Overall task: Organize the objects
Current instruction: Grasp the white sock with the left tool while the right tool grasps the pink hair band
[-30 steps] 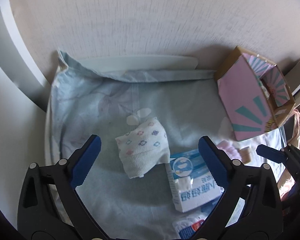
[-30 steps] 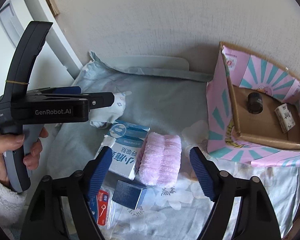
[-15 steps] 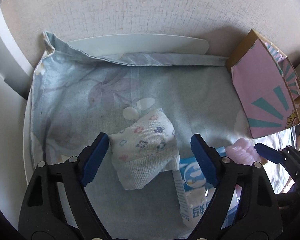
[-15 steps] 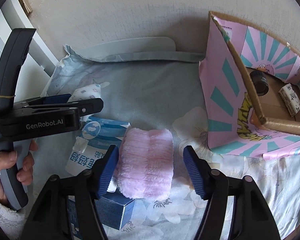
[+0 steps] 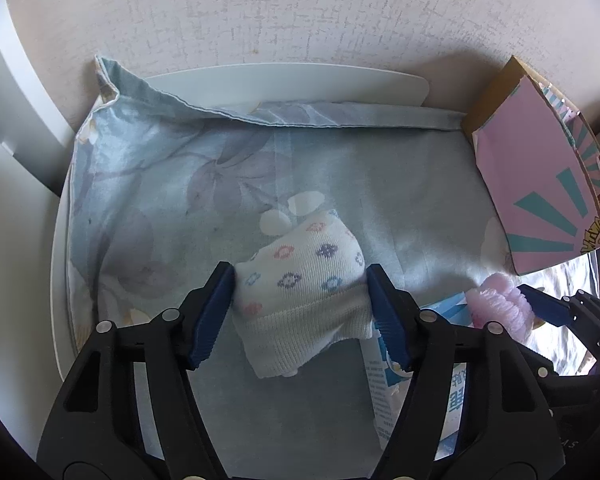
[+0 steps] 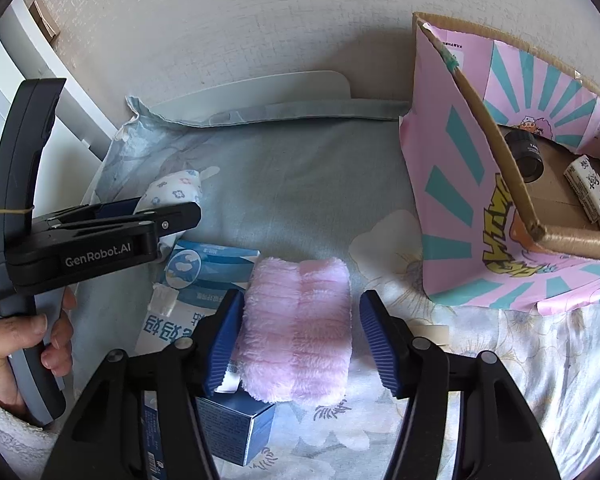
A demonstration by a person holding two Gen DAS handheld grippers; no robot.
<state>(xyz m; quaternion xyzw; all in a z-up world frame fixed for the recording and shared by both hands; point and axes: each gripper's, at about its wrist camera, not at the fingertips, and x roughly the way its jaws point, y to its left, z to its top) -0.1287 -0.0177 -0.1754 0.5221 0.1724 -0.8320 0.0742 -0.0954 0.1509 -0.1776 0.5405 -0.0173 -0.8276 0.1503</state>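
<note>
A white sock bundle with small coloured flowers (image 5: 300, 300) lies on the blue cloth (image 5: 172, 200). My left gripper (image 5: 300, 312) has closed on its two sides, pads touching it; it also shows in the right wrist view (image 6: 172, 216). A pink fluffy roll (image 6: 300, 328) lies between the fingers of my right gripper (image 6: 300, 344), which is open; the left pad touches it, the right pad stands just off it. The pink and teal cardboard box (image 6: 480, 208) stands open at the right.
A blue and white carton (image 6: 188, 292) and a dark blue small box (image 6: 236, 428) lie by the pink roll. Inside the cardboard box are a black lens (image 6: 526, 154) and a small white packet (image 6: 588, 188). A wall stands close behind.
Both grippers moved forward and down. The left one narrowed onto the sock bundle. The right one narrowed around the pink roll.
</note>
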